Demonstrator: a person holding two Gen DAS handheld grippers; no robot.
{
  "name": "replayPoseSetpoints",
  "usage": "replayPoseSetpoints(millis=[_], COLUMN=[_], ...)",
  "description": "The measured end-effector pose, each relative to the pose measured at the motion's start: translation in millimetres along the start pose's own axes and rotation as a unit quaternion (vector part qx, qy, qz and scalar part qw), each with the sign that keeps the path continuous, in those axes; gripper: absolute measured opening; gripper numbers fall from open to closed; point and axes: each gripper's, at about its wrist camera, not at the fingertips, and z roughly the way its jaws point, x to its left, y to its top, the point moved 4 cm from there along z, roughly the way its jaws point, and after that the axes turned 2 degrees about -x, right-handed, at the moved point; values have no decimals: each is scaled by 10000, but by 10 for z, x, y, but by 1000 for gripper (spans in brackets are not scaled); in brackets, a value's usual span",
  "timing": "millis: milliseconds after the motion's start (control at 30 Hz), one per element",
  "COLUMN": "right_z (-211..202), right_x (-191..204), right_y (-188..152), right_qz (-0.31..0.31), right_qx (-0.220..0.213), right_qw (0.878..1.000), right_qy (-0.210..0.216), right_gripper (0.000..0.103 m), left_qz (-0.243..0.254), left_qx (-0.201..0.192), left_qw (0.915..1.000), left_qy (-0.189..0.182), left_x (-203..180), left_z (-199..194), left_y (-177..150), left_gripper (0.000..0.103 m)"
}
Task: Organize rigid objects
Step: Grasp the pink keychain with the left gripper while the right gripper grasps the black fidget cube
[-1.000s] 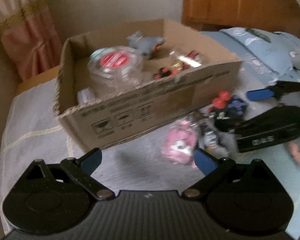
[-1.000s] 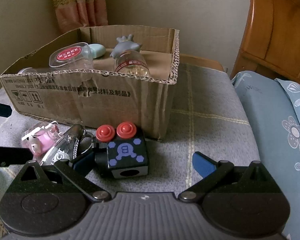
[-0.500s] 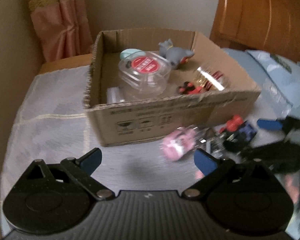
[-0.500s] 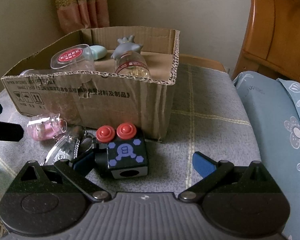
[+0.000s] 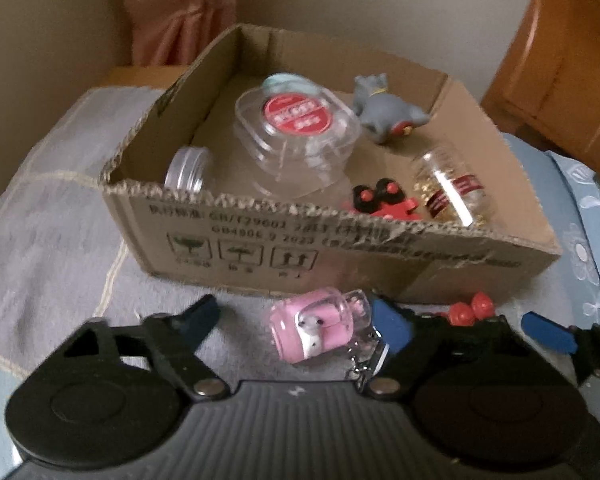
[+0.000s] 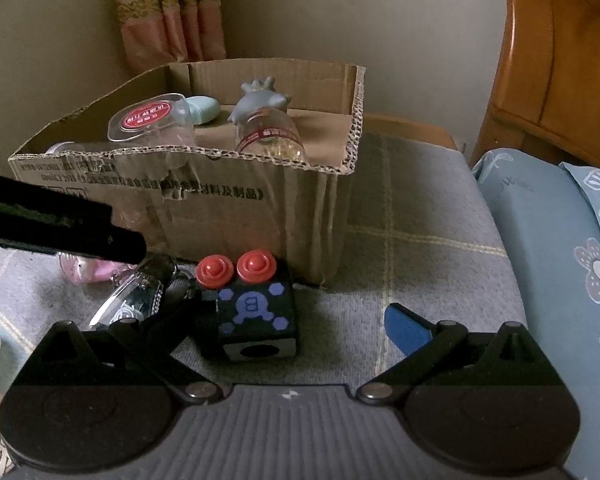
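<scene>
Both tongs stand apart and empty: left gripper (image 5: pixel 292 326) with its blue fingers spread either side of the pink toy (image 5: pixel 318 328), right gripper (image 6: pixel 288 320) spread around the black cube (image 6: pixel 256 312) with two red buttons. Each item lies on the grey cloth (image 6: pixel 412 240) just in front of the box (image 5: pixel 340 248), between the fingers but, as far as can be told, not yet touched by them. The pink toy lies on its side, nearer the left gripper's right finger; a clear keychain (image 6: pixel 132 304) rests beside the cube, close to the right gripper's left finger. Inside the box already sit a clear tub (image 5: pixel 296 144) with red lid, a grey figure (image 5: pixel 384 110), a small bottle (image 5: pixel 450 188), a red-and-black toy (image 5: pixel 384 202) and a tin (image 5: pixel 188 168). Step in hand, by judgement: approach and alignment for pickup of the remaining loose items. Next move would call for centring each gripper on its item, closing, then lifting over the near wall. The keychain could snag the right gripper's closing finger.
</scene>
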Motion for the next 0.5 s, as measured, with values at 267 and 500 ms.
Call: replayPoseSetpoints(millis=[267, 500], right_z=[-20, -116], right_x=[27, 153], right_y=[0, -10], right_qz=[-111, -500], right_qx=[-136, -206], right_qw=[9998, 9978], right_qy=[98, 385], right_gripper=[90, 56], left_qz=[-28, 315], left_qx=[-34, -69], left_qw=[10000, 9993], left_qy=[50, 176], left_x=[-107, -66], left_z=[-5, -39], left_y=[-39, -43], left_gripper=[55, 55])
